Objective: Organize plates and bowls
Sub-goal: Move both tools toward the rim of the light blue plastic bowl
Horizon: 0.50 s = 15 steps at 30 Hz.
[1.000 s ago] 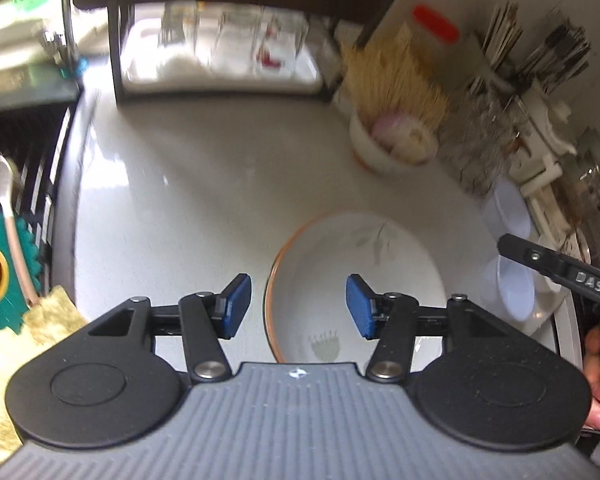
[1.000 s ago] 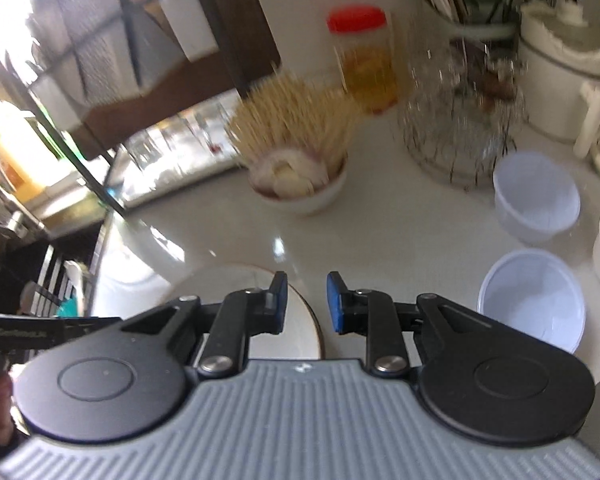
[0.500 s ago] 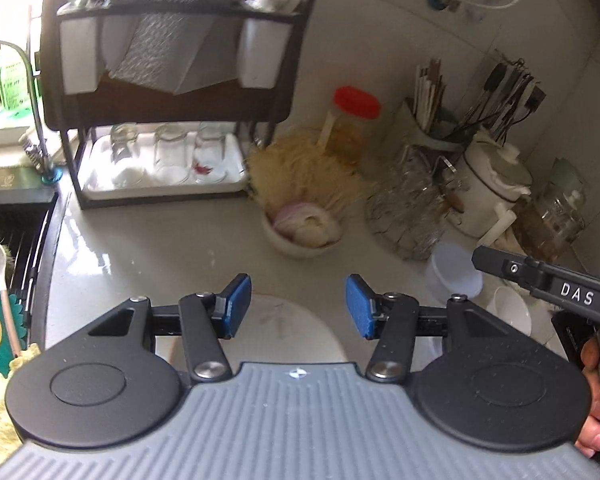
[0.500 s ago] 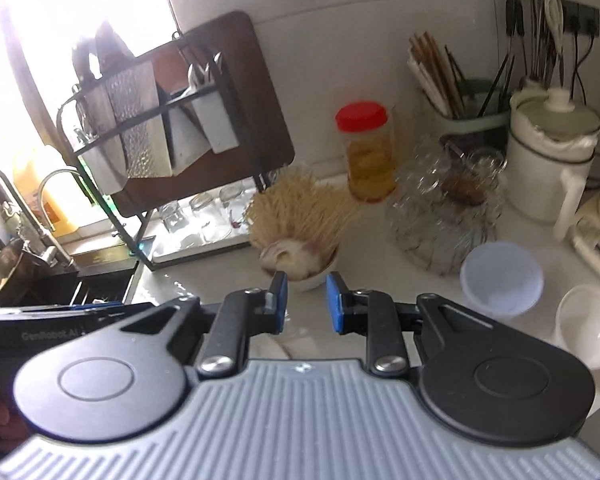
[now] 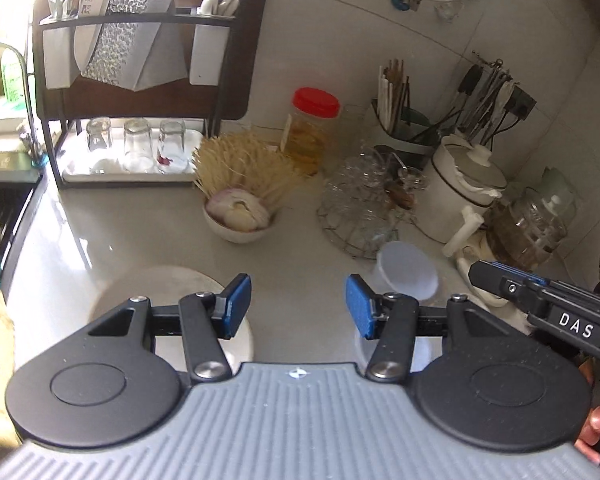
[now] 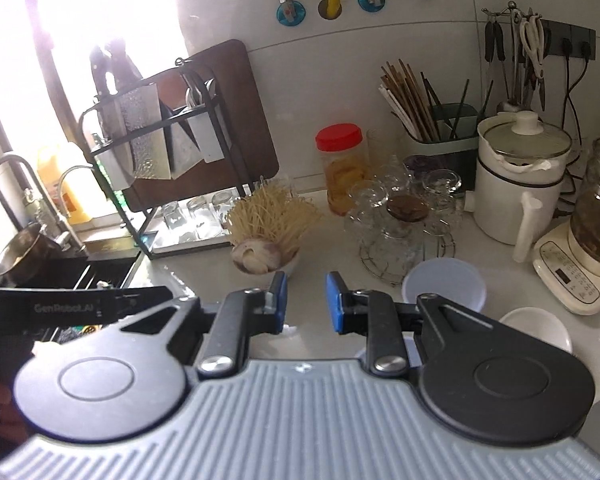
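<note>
Both grippers have risen and tipped up since the earlier frames: then they looked straight down at the plate, now the wall and dish rack [image 5: 140,80] fill the view.

At the left, the plate [image 5: 168,284] lies flat on the counter [image 5: 80,224], partly hidden under the left gripper [image 5: 298,305], whose jaws stand apart with nothing between them. It looks ceramic, so probably stiff, fairly heavy, glazed-slick and breakable; the rim is the only place to pinch, one pad over and one under the edge.

Further right sits the bowl of onion and garlic [image 5: 240,216], well clear of the plate. Then come two pale plastic bowls [image 6: 444,284], one mostly hidden behind the tool, likely light and slightly flexible, best gripped by the wall at the lip. A white bowl [image 6: 538,328] sits rightmost.

The right gripper [image 6: 306,306] is narrowly parted and empty.
</note>
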Each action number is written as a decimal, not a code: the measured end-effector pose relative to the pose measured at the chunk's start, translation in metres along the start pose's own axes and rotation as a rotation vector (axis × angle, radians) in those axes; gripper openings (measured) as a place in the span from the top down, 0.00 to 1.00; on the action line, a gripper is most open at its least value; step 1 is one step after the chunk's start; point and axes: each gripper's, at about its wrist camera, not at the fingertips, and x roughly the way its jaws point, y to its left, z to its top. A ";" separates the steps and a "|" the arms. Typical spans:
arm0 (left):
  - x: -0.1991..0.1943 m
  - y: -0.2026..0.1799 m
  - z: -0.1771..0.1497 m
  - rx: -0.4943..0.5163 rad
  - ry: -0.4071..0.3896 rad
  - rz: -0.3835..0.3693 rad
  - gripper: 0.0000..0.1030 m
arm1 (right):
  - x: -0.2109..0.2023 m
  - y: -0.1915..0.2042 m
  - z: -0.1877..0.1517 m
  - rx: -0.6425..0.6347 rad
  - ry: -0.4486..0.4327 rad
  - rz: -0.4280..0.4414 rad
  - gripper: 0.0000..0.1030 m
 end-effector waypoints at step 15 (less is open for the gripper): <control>0.017 -0.057 -0.053 -0.072 0.061 0.049 0.43 | -0.019 -0.076 -0.029 0.076 0.075 0.014 0.45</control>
